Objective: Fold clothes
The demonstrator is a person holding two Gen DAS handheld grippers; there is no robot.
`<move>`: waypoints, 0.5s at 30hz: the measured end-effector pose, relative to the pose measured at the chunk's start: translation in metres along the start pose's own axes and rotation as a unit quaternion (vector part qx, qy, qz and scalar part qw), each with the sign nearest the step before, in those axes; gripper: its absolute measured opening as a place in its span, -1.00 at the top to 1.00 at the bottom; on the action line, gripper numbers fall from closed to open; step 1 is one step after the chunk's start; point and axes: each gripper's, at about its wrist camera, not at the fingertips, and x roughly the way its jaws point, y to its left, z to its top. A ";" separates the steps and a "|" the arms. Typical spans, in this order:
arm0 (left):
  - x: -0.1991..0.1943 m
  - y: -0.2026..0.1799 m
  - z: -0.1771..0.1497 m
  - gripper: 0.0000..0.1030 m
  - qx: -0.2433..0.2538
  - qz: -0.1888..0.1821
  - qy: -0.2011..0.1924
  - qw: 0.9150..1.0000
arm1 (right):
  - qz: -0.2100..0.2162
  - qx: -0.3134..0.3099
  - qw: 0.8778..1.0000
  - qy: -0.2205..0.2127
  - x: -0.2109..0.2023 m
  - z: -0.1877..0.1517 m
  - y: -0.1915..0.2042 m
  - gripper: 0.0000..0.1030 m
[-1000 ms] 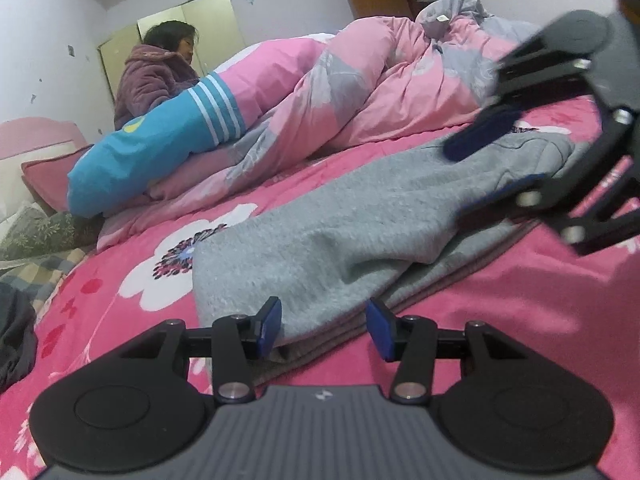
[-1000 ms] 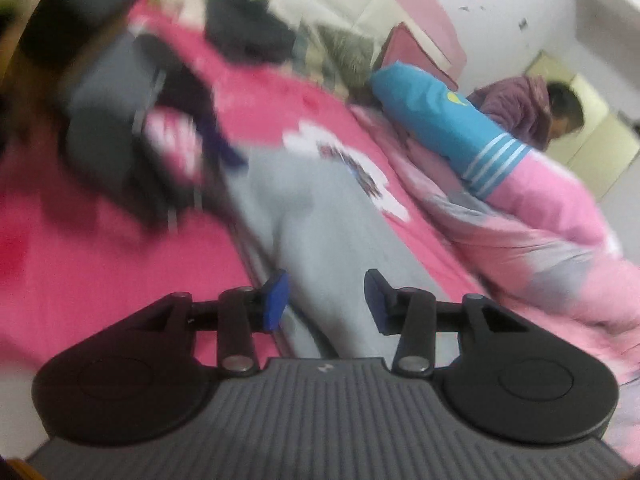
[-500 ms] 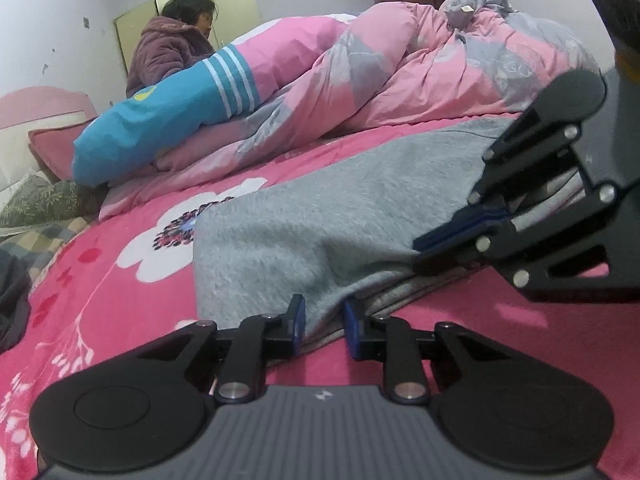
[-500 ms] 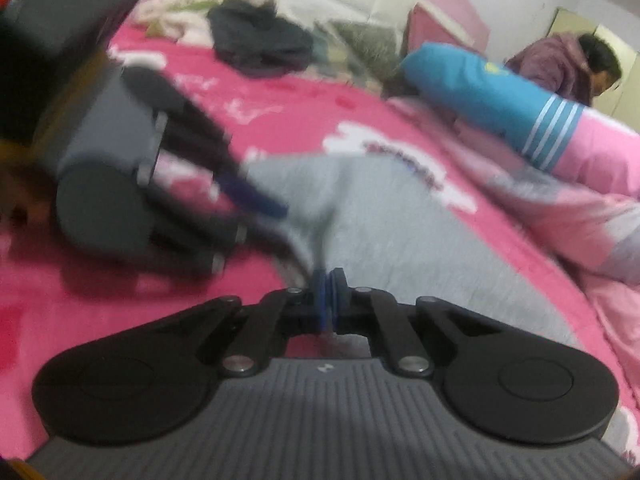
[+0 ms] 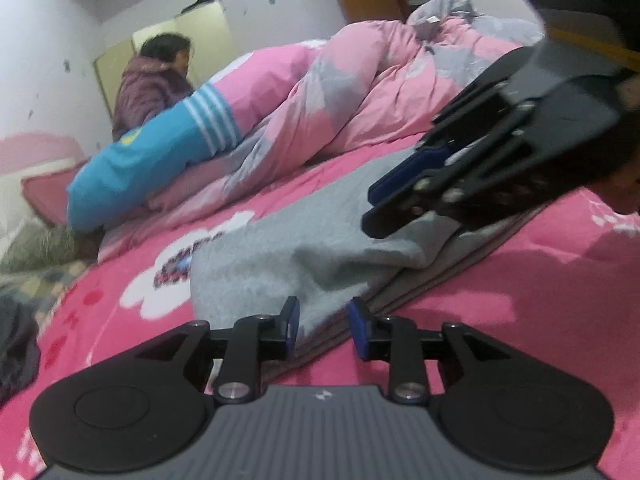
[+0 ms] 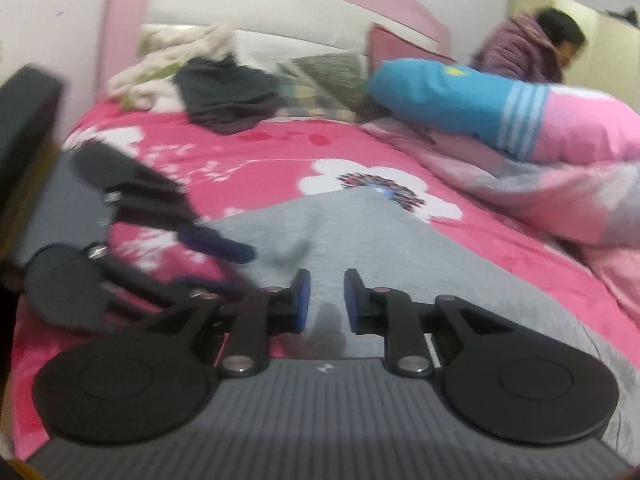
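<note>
The folded grey fleece garment (image 5: 304,248) lies flat on the bed's pink flowered sheet (image 5: 520,312), with a rumpled pink and grey quilt (image 5: 360,112) and a long blue and pink bolster (image 5: 160,152) beyond it. No container shows in either view.

The left claw (image 5: 323,326) sits low at the garment's near edge, its blue pads apart and opening, with the cloth's edge between them but not pinched. The right claw (image 6: 323,300) hovers over the grey cloth, pads apart and opening, clamped on nothing.

A second ago both claws stood wider; half a second ago the left had narrowed on the garment's edge and the right was fully together. In the left view the right claw (image 5: 396,204) now hangs closer, above the garment's raised fold.

A dark heap of clothes (image 6: 228,96) lies near the headboard, and a person in a purple padded jacket (image 6: 520,52) sits behind the bolster.
</note>
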 end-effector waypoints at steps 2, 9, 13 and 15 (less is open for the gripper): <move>0.006 -0.004 0.003 0.42 0.011 0.003 0.001 1.000 | -0.006 0.025 1.000 0.005 0.004 -0.003 -0.009 0.64; 0.026 -0.002 0.004 0.88 -0.013 -0.013 0.016 1.000 | -0.020 0.079 0.997 0.011 0.005 -0.018 -0.024 0.64; 0.015 0.001 0.005 0.95 -0.020 0.001 0.000 1.000 | -0.028 0.082 0.996 0.011 0.001 -0.024 -0.026 0.64; 0.009 0.003 0.005 0.95 -0.028 0.008 -0.009 1.000 | -0.024 0.072 0.997 0.008 -0.001 -0.025 -0.024 0.63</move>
